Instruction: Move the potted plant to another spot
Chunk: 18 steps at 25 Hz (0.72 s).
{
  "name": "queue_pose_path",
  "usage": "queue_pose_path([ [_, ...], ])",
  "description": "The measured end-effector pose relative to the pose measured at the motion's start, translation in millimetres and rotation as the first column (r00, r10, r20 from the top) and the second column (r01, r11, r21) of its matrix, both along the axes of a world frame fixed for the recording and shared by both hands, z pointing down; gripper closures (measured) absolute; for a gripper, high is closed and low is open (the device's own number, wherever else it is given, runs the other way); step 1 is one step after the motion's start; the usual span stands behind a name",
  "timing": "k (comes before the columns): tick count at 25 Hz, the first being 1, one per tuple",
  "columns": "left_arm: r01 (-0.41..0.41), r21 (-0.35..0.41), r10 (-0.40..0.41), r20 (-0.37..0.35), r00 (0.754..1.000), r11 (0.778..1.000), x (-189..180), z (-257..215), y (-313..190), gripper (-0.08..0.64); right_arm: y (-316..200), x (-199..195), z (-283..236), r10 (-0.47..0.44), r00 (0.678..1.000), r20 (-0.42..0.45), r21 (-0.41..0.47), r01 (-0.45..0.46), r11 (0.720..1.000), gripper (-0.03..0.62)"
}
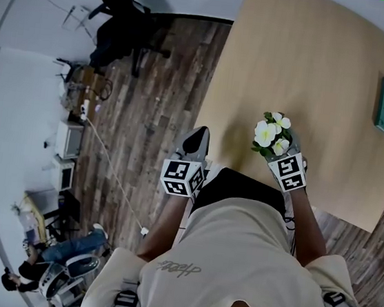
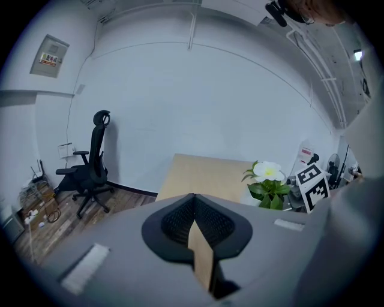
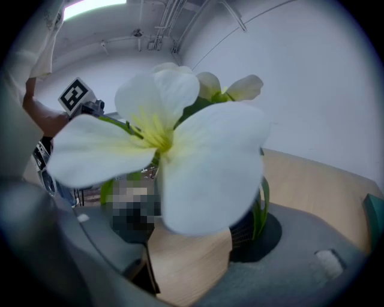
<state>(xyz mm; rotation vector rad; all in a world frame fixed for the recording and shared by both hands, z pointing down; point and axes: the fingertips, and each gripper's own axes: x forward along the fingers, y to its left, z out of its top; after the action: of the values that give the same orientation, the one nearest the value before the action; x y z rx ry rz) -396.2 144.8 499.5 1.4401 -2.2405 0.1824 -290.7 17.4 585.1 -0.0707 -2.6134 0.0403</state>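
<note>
Between the jaws of my right gripper (image 1: 279,153) sits the potted plant (image 1: 269,132), gripped, its white flowers up over the near edge of the wooden table (image 1: 314,67). My left gripper (image 1: 196,140) is closed on nothing, just off the table's corner above the plank floor (image 1: 159,110).

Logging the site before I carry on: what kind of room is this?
Probably an office or lab workroom: a black swivel office chair on a wood-plank floor, a pale wooden table, and computer gear with cables along the white wall.
</note>
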Motion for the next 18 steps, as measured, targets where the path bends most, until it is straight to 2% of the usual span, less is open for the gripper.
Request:
queue_pose_path([
  [7, -0.029, -0.011, 0.029, 0.002, 1.000, 1.000, -2, 10, 21, 0.545, 4, -34, 17, 0.005, 0.999, -0.040, -0.006, -0.005, 1.000, 0.253],
  [11, -0.026, 0.000, 0.026, -0.011, 1.000, 1.000, -18, 12, 32, 0.545, 5, -62, 26, 0.033, 0.998, -0.047, -0.014, -0.034, 0.999, 0.253],
  [18, -0.047, -0.031, 0.046, -0.028, 0.999, 0.998, -38, 30, 45, 0.545, -2, -111, 61, 0.046, 0.994, -0.098, -0.001, -0.047, 0.999, 0.253],
])
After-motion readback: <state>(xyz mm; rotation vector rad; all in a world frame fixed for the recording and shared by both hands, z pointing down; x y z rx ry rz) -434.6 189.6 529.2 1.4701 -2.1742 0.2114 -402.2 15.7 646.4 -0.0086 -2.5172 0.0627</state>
